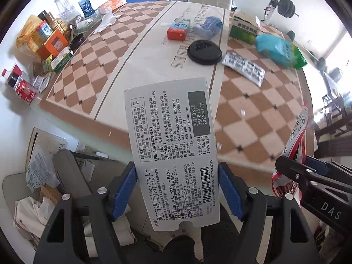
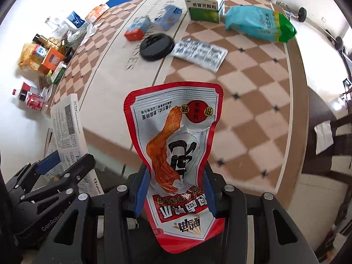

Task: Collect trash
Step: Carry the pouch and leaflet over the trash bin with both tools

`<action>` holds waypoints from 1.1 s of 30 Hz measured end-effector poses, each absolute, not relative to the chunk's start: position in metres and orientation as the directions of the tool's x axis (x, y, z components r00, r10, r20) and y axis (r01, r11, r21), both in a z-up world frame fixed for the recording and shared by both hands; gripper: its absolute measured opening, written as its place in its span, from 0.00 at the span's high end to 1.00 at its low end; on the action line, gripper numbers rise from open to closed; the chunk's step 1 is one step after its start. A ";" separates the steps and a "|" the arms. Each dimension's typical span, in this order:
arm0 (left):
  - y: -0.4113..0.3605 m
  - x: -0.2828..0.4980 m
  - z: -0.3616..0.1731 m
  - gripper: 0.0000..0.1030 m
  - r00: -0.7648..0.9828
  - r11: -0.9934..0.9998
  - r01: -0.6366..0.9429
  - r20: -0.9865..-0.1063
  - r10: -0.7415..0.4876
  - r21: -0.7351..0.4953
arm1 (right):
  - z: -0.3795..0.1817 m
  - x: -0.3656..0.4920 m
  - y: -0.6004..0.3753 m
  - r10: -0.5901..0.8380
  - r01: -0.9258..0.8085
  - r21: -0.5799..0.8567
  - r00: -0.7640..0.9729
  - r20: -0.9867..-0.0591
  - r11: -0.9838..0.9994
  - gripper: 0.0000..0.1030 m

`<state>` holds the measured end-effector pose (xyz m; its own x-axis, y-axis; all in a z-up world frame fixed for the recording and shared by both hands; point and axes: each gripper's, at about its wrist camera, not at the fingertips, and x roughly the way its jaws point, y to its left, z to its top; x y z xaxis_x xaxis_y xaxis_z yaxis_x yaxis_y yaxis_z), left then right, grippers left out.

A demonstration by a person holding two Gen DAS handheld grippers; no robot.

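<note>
My left gripper (image 1: 176,176) is shut on a white medicine box (image 1: 173,145) printed with black text, its blue pads (image 1: 124,189) pressing both long sides. My right gripper (image 2: 175,187) is shut on a red and white snack pouch (image 2: 176,136) showing a chicken foot. Both are held above the near edge of the checkered table (image 1: 253,114). The right gripper (image 1: 308,176) with its pouch shows at the right of the left wrist view. At the lower left of the right wrist view are the left gripper (image 2: 63,169) and the box (image 2: 68,123).
On the table lie a black lid (image 1: 204,49), a blister pack (image 1: 243,68), a small red and blue carton (image 1: 178,29), a crumpled blue bag (image 1: 208,26), a green medicine box (image 1: 244,29) and a teal and green bag (image 1: 281,49). Bottles and boxes (image 1: 48,39) crowd the left edge. Paper and tissues (image 1: 33,206) lie below.
</note>
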<state>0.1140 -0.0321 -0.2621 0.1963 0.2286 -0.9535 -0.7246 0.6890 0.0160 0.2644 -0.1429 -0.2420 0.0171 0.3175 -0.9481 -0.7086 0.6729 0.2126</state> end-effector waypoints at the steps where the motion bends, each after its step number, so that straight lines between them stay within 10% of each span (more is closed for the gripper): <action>1: -0.037 0.104 -0.266 0.31 0.194 0.691 -0.722 -0.954 0.229 0.019 | -0.245 0.251 -0.149 0.321 -0.704 0.218 0.014 -0.947 0.676 0.55; 12: -0.064 0.025 -0.381 0.31 0.090 0.635 -0.765 -0.994 -0.059 -0.107 | -0.333 0.140 -0.197 0.200 -0.688 0.198 -0.077 -0.977 0.699 0.55; 33: -0.012 0.052 -0.697 0.31 -0.070 0.604 -0.790 -0.961 -0.267 -0.110 | -0.709 0.164 -0.167 -0.002 -0.630 0.134 -0.211 -0.978 0.765 0.55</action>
<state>0.0520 -0.0119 -0.6967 -0.0696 -0.2666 -0.9613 -0.7897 0.6035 -0.1102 0.1636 -0.1668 -0.7089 -0.2106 -0.0024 -0.9776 -0.6299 0.7651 0.1338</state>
